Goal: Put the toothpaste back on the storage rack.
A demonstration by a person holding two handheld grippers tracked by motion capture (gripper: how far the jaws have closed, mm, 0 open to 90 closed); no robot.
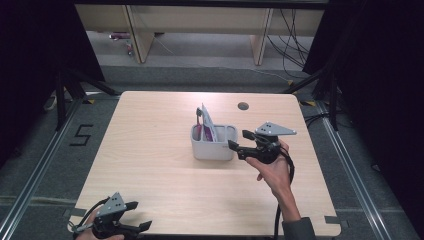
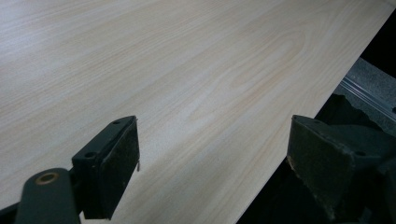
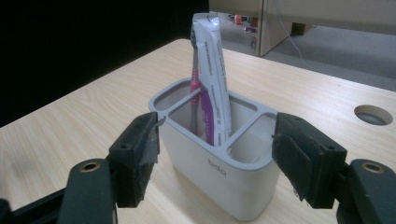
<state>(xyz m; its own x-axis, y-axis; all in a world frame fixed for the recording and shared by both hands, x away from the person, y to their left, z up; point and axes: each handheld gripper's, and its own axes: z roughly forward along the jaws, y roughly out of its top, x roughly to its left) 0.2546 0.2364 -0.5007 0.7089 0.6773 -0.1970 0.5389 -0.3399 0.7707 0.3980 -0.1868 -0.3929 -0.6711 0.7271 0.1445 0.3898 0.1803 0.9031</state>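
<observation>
Holder [image 3: 219, 163]: grey rounded plastic, three compartments, mid light-wood table [image 1: 150, 150]; white toothpaste tube [image 3: 212, 74] upright in middle one. Right claw [image 3: 215, 149] released, pads flanking holder. Left claw [image 2: 212, 163] released, empty.

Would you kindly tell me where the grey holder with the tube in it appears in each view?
High view: the grey holder stands mid-table, just left of the right claw.
Right gripper view: it stands centre frame, with the open jaws to either side.
Left gripper view: bare table, no holder.
Shared landmark: the round table hole.
</observation>
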